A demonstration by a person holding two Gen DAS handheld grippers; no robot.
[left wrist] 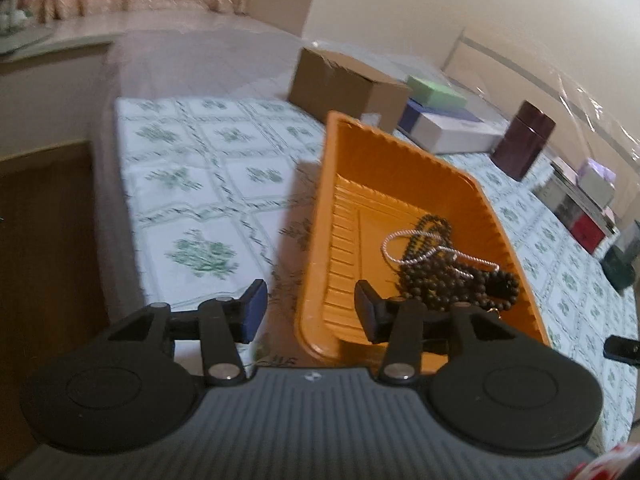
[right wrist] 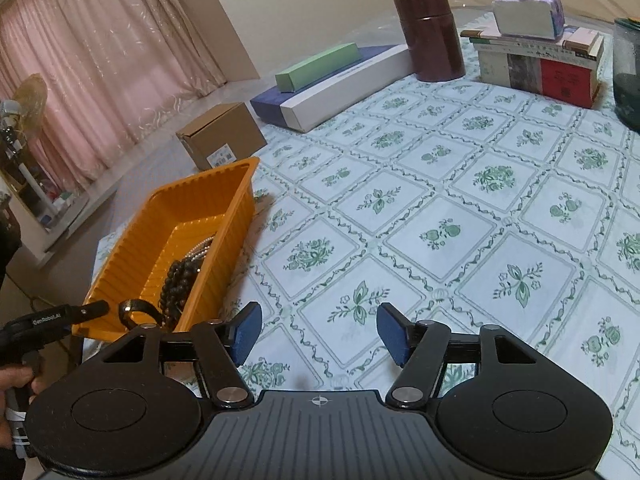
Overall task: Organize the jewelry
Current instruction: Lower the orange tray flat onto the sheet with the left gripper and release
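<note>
Orange tray (left wrist: 400, 184), long axis toward 12 o'clock, holds beads (left wrist: 448, 276) at 1 o'clock of the nearer, empty, parted left gripper (left wrist: 310, 312); right gripper (right wrist: 318, 334) parted, empty.

An orange tray (left wrist: 404, 160) is seen on a white cloth (right wrist: 440, 216) printed with green flowers. Dark brown beads (left wrist: 436, 284) and what may be a silver cord (left wrist: 404, 236) are seen inside.
</note>
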